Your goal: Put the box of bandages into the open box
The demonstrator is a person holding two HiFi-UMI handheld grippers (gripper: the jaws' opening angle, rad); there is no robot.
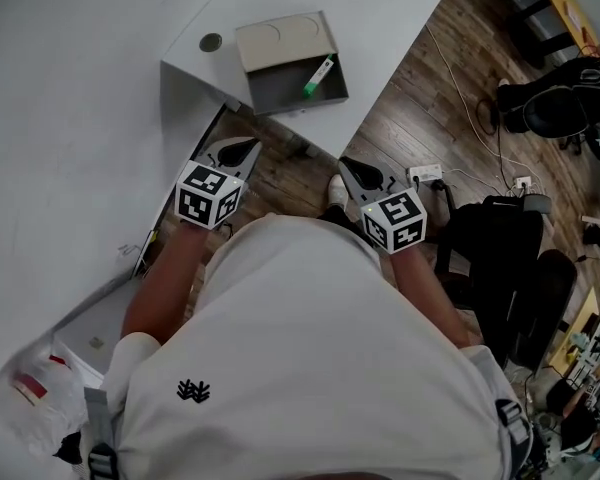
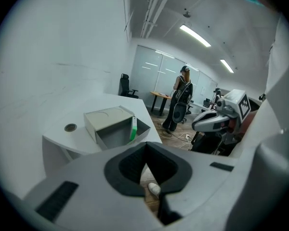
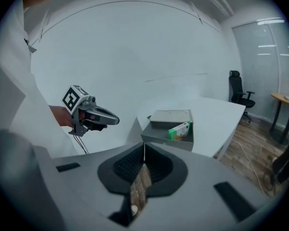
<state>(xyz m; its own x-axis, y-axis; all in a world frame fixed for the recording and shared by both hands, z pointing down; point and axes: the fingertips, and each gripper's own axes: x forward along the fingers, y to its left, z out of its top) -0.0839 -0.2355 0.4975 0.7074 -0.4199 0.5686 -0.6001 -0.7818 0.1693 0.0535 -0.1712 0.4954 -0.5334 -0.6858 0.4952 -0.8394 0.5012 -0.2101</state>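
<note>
In the head view, the open box (image 1: 272,92) sits at top centre of the frame near the corner of the white worktop (image 1: 80,78), its lid folded back, and the box of bandages (image 1: 318,75) lies inside it against the right-hand wall. A round grommet (image 1: 211,42) is just left of the lid. The left gripper (image 1: 246,149) and right gripper (image 1: 346,165) are held low at mid-frame, well apart from the box, over the wooden floor (image 1: 420,118). In the left gripper view, that gripper's (image 2: 145,150) jaws meet at bottom centre with nothing between them; the open box (image 2: 111,136) stands beyond at centre left, the white-and-green box of bandages (image 2: 133,128) on edge inside it. In the right gripper view, this gripper's (image 3: 144,150) jaws are likewise pressed together and empty, and the box of bandages (image 3: 179,130) rests in the grey box (image 3: 166,139) at centre.
</note>
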